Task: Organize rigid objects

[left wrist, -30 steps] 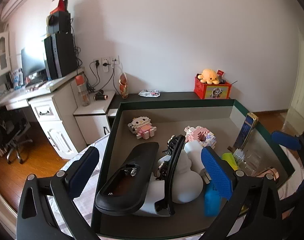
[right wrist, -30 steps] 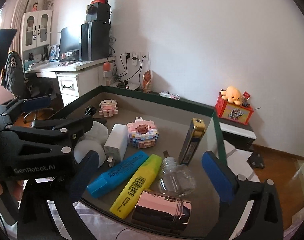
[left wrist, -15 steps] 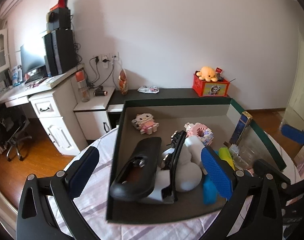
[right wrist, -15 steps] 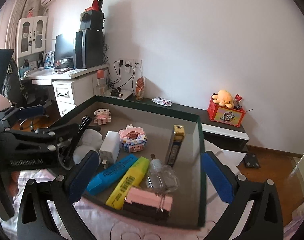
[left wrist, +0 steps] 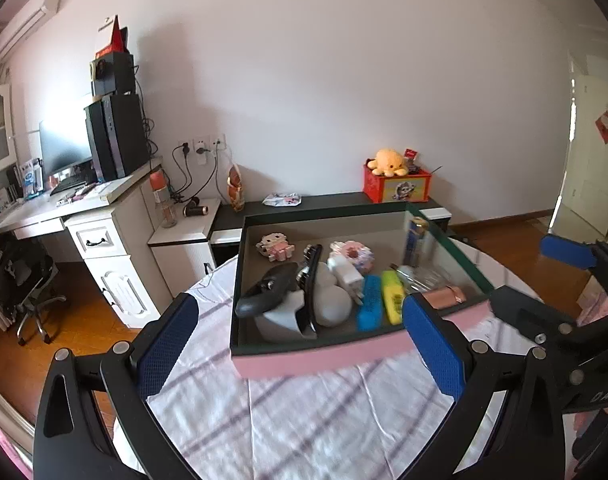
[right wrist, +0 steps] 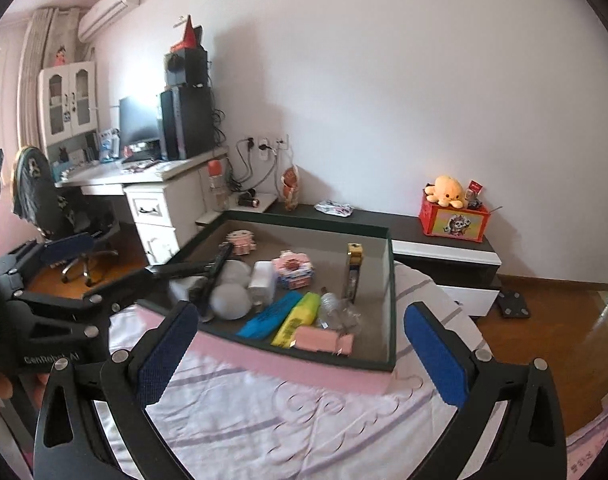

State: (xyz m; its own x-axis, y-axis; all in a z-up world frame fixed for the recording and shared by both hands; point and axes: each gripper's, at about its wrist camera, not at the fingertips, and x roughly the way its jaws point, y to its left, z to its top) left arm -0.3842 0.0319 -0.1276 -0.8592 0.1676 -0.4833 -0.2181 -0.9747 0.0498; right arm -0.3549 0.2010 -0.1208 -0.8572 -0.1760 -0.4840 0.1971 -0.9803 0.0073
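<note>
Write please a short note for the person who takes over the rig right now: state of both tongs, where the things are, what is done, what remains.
Left tongs: open, empty, short of the box.
Right tongs: open, empty, also short of it.
Box sits on the striped cloth. Inside lie the blue marker, yellow highlighter, white charger, pink block figure and rose-gold case.
Done: all visible small items are in the box.
Left: probably nothing to place; check outside the views.
</note>
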